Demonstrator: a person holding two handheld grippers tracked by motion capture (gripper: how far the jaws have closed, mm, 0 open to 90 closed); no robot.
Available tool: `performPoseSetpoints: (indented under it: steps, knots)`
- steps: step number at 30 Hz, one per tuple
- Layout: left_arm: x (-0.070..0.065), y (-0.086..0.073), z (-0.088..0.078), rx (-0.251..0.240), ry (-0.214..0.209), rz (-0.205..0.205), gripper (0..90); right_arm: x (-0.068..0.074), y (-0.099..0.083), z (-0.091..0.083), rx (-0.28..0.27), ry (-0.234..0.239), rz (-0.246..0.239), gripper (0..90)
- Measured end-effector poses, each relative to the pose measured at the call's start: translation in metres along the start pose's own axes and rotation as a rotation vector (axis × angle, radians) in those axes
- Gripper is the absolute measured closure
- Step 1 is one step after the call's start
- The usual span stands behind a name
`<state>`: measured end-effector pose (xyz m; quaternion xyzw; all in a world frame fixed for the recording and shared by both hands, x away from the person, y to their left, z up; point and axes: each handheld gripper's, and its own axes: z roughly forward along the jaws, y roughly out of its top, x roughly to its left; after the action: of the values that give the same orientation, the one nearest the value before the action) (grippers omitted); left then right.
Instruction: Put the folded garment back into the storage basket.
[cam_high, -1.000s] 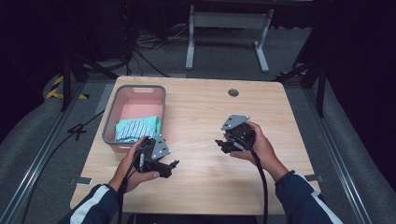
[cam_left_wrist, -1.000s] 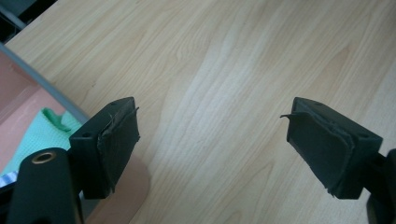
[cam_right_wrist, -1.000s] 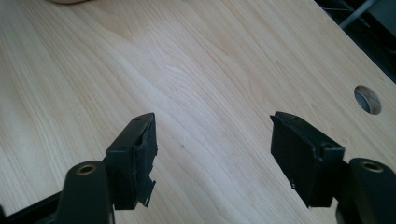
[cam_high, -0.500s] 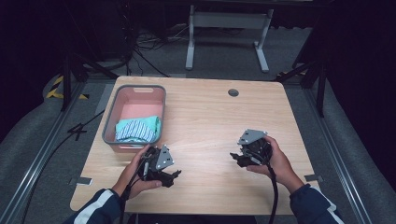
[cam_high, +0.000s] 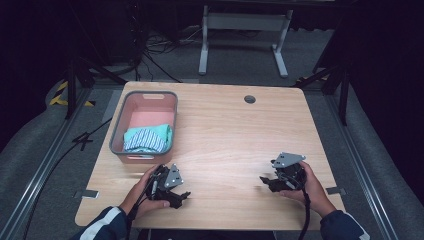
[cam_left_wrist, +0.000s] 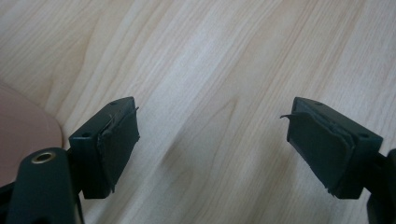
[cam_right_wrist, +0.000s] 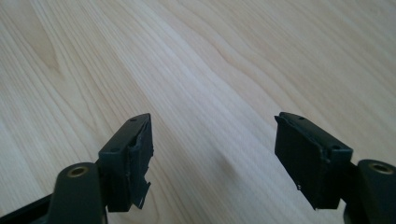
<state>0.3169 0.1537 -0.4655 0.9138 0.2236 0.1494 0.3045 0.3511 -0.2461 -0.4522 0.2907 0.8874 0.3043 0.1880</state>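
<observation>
Both grippers, left (cam_high: 167, 187) and right (cam_high: 280, 179), have drawn back toward the near table (cam_high: 235, 135) edge, jaws spread and empty. Folded striped cloth (cam_high: 147, 139) lies in the pink basket (cam_high: 150, 97) far-left, so the putting-away looks finished.

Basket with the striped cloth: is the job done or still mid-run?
Looks done: the striped cloth lies folded inside the pink basket. Nothing is in hand: the left hand-held gripper and right hand-held gripper are both open over bare table, near its front edge. I see nothing loose left to put away.
</observation>
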Motion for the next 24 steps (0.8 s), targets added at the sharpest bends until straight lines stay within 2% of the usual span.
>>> performPoseSetpoints:
  steps: [3,6,7,8,10,11,13,24]
  knots:
    - [0.001,-0.004,0.003,0.004,-0.021,0.009,16.8,-0.004,-0.017,0.001,0.002,0.002,0.054,27.7]
    - [0.002,-0.009,0.004,-0.017,-0.044,-0.031,16.4,-0.006,-0.03,0.0,-0.004,0.007,0.087,27.0]
    - [0.002,-0.009,0.004,-0.017,-0.044,-0.031,16.3,-0.006,-0.03,0.0,-0.004,0.007,0.087,27.0]
    - [0.004,-0.011,0.005,-0.032,-0.056,-0.044,16.0,-0.008,-0.039,-0.001,-0.025,0.027,0.126,25.5]
    - [0.008,-0.014,0.007,-0.046,-0.085,-0.073,15.9,-0.008,-0.046,-0.002,-0.049,0.028,0.16,24.0]
    - [0.008,-0.014,0.007,-0.046,-0.085,-0.073,15.2,-0.008,-0.049,-0.003,-0.065,0.028,0.173,23.4]
    - [0.012,-0.02,0.009,-0.08,-0.118,-0.104,14.1,-0.009,-0.056,-0.003,-0.099,0.034,0.2,22.5]
    - [0.013,-0.018,0.011,-0.069,-0.117,-0.102,10.4,-0.008,-0.06,-0.005,-0.103,0.013,0.215,19.5]
